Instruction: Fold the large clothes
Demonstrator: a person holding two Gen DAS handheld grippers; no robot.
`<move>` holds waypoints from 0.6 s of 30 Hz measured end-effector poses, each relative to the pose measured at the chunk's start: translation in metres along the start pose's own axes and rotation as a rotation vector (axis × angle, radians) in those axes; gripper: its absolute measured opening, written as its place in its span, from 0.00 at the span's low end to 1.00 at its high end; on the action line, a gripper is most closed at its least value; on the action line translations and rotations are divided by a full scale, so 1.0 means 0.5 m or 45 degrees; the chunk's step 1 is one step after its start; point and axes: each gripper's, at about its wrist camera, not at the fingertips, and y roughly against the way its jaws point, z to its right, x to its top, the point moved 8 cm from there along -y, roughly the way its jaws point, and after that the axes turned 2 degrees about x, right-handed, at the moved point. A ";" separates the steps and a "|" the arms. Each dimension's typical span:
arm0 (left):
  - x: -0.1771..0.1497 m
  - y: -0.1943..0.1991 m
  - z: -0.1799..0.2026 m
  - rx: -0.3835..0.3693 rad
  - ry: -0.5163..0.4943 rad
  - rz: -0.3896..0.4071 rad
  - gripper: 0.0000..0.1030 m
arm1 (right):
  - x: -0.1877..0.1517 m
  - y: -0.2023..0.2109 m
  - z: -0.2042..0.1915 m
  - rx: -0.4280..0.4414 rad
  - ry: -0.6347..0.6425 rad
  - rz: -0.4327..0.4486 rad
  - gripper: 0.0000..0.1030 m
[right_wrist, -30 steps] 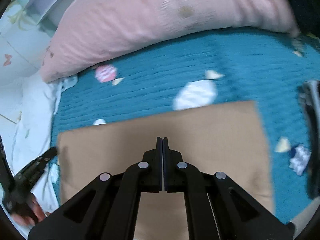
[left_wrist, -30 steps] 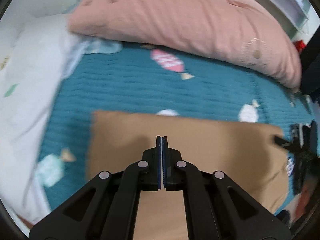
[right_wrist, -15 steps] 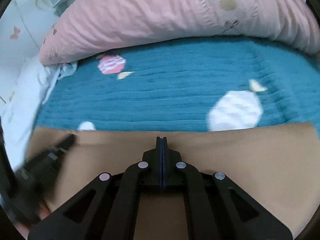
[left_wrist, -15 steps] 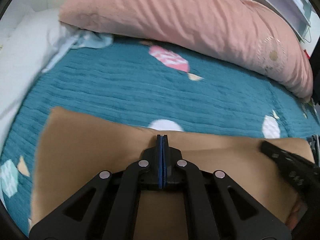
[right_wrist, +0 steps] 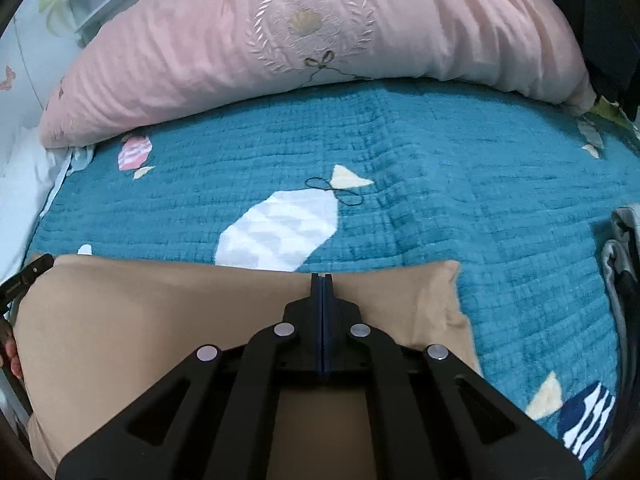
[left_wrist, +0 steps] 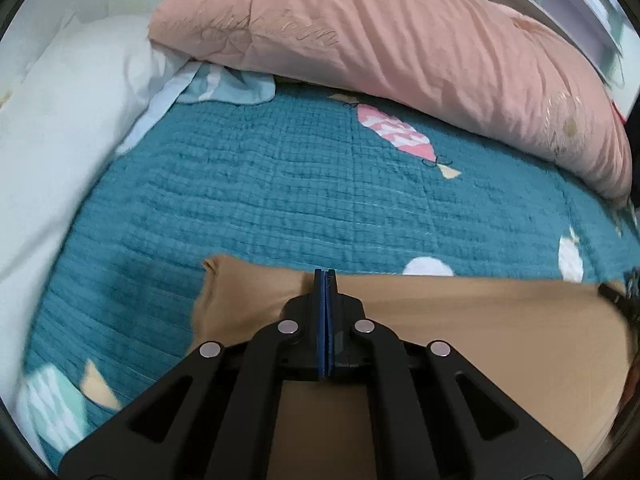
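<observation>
Two tools [left_wrist: 325,276] [right_wrist: 321,280] at garment's [left_wrist: 480,320] far edge

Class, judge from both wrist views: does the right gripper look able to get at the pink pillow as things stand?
Probably not yet: the right gripper is shut on the tan garment, and open teal quilt separates it from the pink pillow.

Tan garment [left_wrist: 460,320] looks smooth matt cloth, teal bedspread [left_wrist: 320,184] is rough and quilted, pink pillow [right_wrist: 280,40] crinkly cotton.
</observation>
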 end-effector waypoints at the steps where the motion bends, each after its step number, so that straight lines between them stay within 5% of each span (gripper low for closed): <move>1: -0.001 0.004 -0.003 -0.004 -0.018 -0.003 0.02 | 0.000 0.007 0.002 -0.017 0.022 0.005 0.00; 4: -0.006 0.019 -0.018 0.036 -0.084 0.003 0.02 | -0.001 0.034 0.041 -0.110 -0.011 0.038 0.00; 8: 0.005 0.054 -0.070 0.131 0.001 -0.004 0.02 | -0.013 0.084 0.146 -0.287 -0.243 0.044 0.01; 10: 0.013 0.102 -0.077 0.170 0.008 0.046 0.02 | -0.019 0.133 0.166 -0.261 -0.325 0.083 0.01; 13: 0.008 0.158 -0.045 0.099 0.085 0.078 0.02 | -0.020 0.190 0.118 -0.197 -0.320 0.153 0.01; 18: -0.074 0.212 0.109 -0.032 -0.003 0.063 0.02 | -0.053 0.205 -0.072 0.006 -0.241 0.175 0.02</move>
